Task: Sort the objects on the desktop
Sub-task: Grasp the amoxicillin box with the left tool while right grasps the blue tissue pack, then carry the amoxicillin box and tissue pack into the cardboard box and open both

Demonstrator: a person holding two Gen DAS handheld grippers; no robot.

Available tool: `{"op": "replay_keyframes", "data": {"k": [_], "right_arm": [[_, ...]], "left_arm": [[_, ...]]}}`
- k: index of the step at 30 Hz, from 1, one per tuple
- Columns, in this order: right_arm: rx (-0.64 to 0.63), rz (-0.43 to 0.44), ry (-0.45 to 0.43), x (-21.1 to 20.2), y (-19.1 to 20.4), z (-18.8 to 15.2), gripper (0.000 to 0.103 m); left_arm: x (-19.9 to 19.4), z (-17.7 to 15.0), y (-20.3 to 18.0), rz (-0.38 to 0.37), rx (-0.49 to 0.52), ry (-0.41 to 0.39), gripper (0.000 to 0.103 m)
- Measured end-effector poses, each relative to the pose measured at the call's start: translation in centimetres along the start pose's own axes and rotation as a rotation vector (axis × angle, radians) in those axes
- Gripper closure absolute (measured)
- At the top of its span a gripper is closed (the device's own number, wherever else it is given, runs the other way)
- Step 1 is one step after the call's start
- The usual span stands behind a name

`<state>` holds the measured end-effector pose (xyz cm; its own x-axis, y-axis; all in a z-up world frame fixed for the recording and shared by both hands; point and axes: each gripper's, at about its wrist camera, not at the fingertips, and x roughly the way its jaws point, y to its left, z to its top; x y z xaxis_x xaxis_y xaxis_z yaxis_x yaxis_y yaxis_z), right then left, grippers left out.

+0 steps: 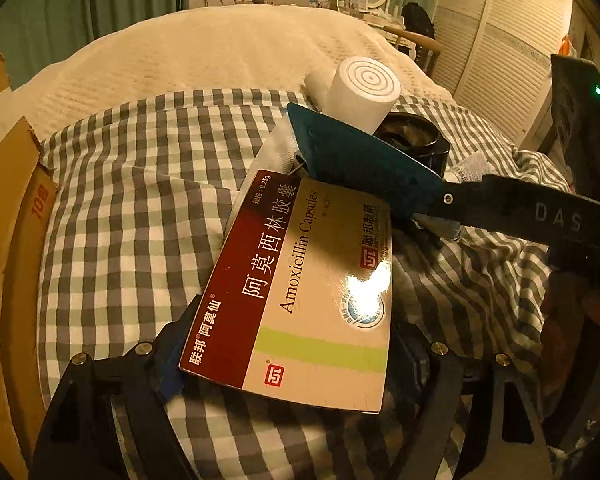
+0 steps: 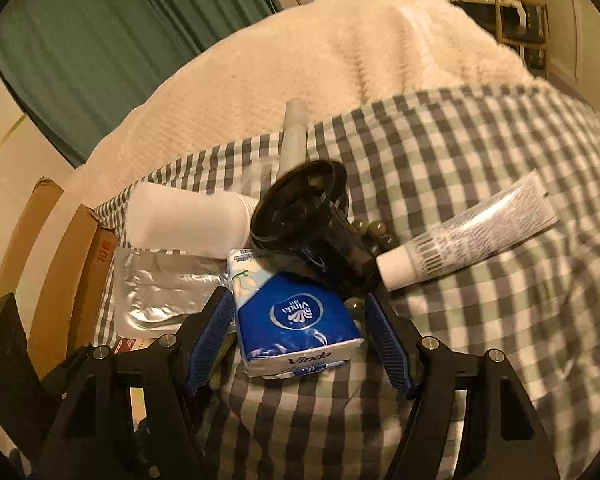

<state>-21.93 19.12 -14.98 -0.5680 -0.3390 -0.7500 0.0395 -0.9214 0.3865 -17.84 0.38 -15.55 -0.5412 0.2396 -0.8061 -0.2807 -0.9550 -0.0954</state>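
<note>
Flat amoxicillin box (image 1: 300,292) and blue tissue pack (image 2: 300,320) on checked cloth (image 1: 140,200)

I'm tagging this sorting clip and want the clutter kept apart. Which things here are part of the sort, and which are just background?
To sort: amoxicillin box, tissue pack, blister sheet, black jar, white tube, white roll.

Background: checked cloth, cream blanket, curtain, cardboard box.

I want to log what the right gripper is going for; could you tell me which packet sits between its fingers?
The blue tissue pack, lying between the open right gripper; the silver pill strip lies outside, to its left.
</note>
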Motion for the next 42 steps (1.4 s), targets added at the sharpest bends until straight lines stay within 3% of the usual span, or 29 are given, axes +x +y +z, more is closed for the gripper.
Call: {"op": "replay_keyframes", "data": {"k": [3,11,17,23,30,42], "right_arm": [[-0.014,-0.007,-0.012,-0.4,0.3,-0.4,0.042],[-0.205,-0.195,-0.062,-3.2,4.2,-2.7,0.044],[-0.197,-0.257,-0.054,-7.7,4.7,-5.1,0.045],[-0.155,-0.259,-0.085,-12.9,5.6,-6.7,0.045],[-0.223,-0.318,-0.116,-17.6,8.7,-7.8,0.045],[-0.338,-0.321,-0.208,-23.5,15.9,-7.7,0.045]], "left_arm": [[-1.2,-0.1,0.3,0.005,-0.002,-0.026,0.021],[-5.0,-1.6,2.1,0.007,-0.06,-0.06,0.023],[-6.0,-1.8,2.0,0.001,-0.098,-0.034,0.023],[-9.0,-2.6,1.3,-0.028,-0.108,-0.04,0.024],[-13.1,-3.0,0.7,-0.061,-0.095,-0.075,0.024],[-20.7,0.1,3.5,-0.038,-0.102,-0.189,0.024]]}}
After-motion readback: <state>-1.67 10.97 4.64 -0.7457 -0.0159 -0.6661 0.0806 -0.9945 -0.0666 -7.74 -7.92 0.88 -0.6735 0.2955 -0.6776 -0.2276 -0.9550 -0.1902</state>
